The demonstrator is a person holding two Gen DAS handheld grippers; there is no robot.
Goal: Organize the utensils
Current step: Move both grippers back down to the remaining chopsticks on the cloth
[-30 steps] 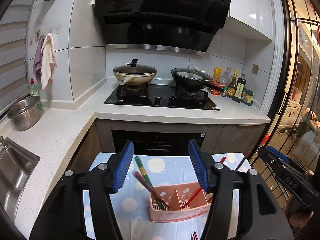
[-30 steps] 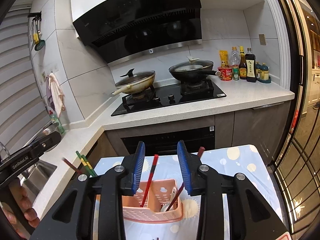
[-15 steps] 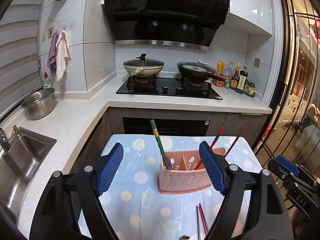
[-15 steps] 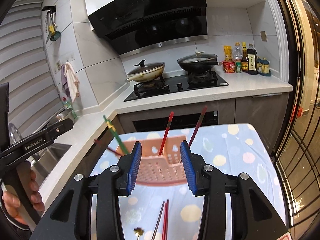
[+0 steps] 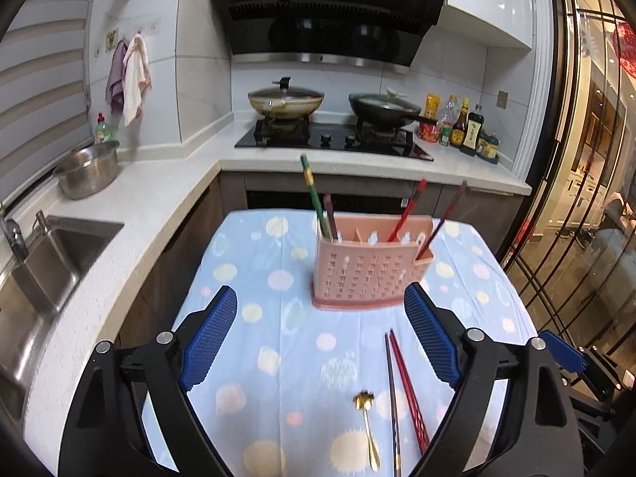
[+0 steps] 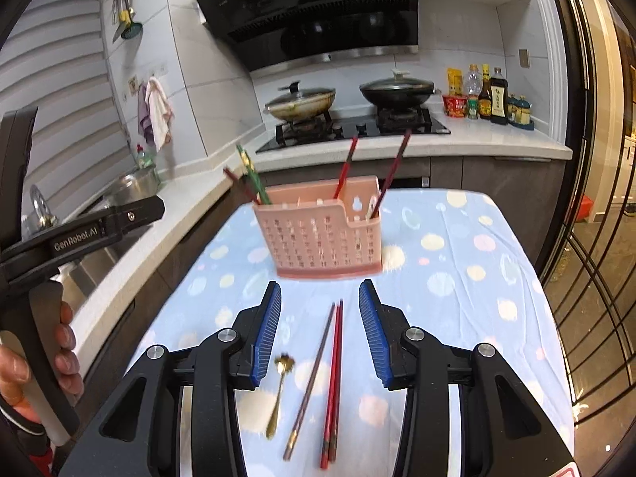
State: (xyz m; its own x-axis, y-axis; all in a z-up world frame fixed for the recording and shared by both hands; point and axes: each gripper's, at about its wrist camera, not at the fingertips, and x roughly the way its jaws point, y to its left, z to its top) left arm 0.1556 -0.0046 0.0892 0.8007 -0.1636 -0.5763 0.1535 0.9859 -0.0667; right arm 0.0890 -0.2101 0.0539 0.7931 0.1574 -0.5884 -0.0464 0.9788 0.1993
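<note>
A pink slotted utensil caddy point(image 5: 369, 266) point(image 6: 322, 234) stands upright on the dotted blue tablecloth and holds green point(image 5: 312, 194) and red chopsticks point(image 5: 409, 210). On the cloth in front of it lie red chopsticks point(image 6: 334, 381) point(image 5: 409, 389), a dark chopstick point(image 6: 310, 381) and a small gold spoon point(image 6: 280, 389) point(image 5: 367, 425). My left gripper point(image 5: 322, 338) is open and empty, held above the cloth short of the caddy. My right gripper point(image 6: 320, 330) is open and empty, its fingers either side of the loose chopsticks' far ends.
The table point(image 5: 246, 278) has a kitchen counter at its left with a sink point(image 5: 43, 262) and steel bowl point(image 5: 87, 171). A stove with two pans point(image 5: 334, 119) is behind. A glass door point(image 5: 576, 198) is at the right.
Both grippers have pulled back and tilted down from the caddy, so the loose chopsticks and spoon on the cloth have come into view. Both stay open.
</note>
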